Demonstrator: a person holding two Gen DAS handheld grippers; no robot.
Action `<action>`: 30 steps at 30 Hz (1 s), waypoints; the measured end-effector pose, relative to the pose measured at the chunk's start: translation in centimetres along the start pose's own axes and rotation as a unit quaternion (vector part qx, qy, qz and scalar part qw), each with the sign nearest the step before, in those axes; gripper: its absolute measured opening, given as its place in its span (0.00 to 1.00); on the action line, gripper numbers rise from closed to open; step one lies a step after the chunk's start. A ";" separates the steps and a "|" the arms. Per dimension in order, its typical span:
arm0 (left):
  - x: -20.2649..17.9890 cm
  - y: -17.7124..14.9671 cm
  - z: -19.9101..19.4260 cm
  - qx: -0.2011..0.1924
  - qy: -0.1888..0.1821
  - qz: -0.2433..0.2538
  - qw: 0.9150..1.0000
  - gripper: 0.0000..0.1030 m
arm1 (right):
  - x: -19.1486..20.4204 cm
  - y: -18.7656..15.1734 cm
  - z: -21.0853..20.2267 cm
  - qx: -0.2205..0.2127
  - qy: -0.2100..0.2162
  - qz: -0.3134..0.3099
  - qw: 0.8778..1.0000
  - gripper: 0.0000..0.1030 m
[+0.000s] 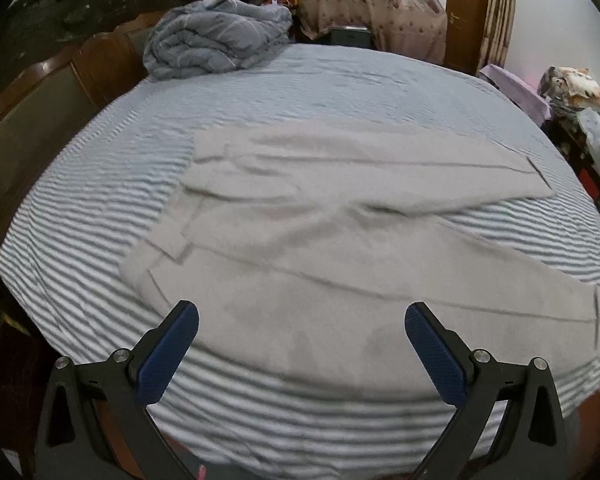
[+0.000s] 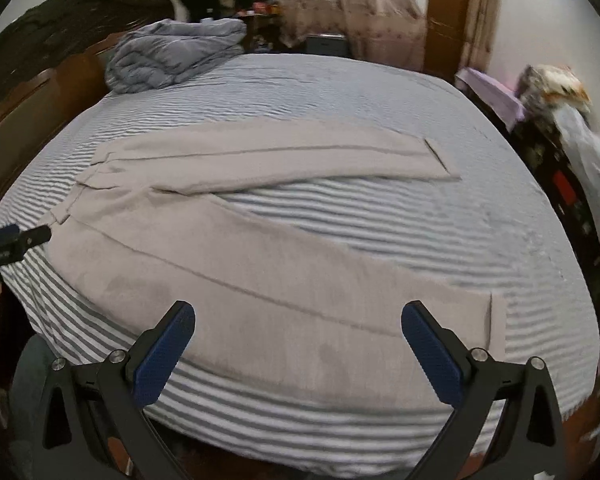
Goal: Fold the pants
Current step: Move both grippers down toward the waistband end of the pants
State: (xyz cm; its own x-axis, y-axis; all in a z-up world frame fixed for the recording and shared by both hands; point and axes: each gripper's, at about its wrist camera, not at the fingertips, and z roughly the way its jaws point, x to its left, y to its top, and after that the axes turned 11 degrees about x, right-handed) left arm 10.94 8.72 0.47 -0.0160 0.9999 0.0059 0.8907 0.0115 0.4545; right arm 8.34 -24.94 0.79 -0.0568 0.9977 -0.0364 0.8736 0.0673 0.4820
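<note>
Gray pants (image 1: 340,216) lie spread flat on striped bed (image 1: 100,208), legs apart. Left claw (image 1: 302,316) wide, holds nothing. Right claw (image 2: 298,314) wide, holds nothing.

Both wrist views over pants (image 1: 340,216), bed (image 1: 100,208).

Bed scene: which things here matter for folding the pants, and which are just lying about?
For the job:
pants, spread flat, legs apart
left tongs, open
right tongs, open
striped bed

Lying about:
rolled quilt
curtains
clutter pile
</note>
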 end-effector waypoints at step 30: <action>18.7 22.0 19.6 0.030 -0.023 -0.054 0.998 0.99 | 11.4 34.4 26.2 0.126 0.112 -0.231 0.958 0.48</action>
State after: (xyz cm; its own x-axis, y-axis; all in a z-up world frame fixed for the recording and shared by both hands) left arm 39.12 27.92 -6.95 -0.0938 0.9923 -0.0811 0.9103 0.1185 0.3965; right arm 50.42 -11.32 -5.93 -0.5435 0.8394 0.0070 0.8174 0.5273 0.2320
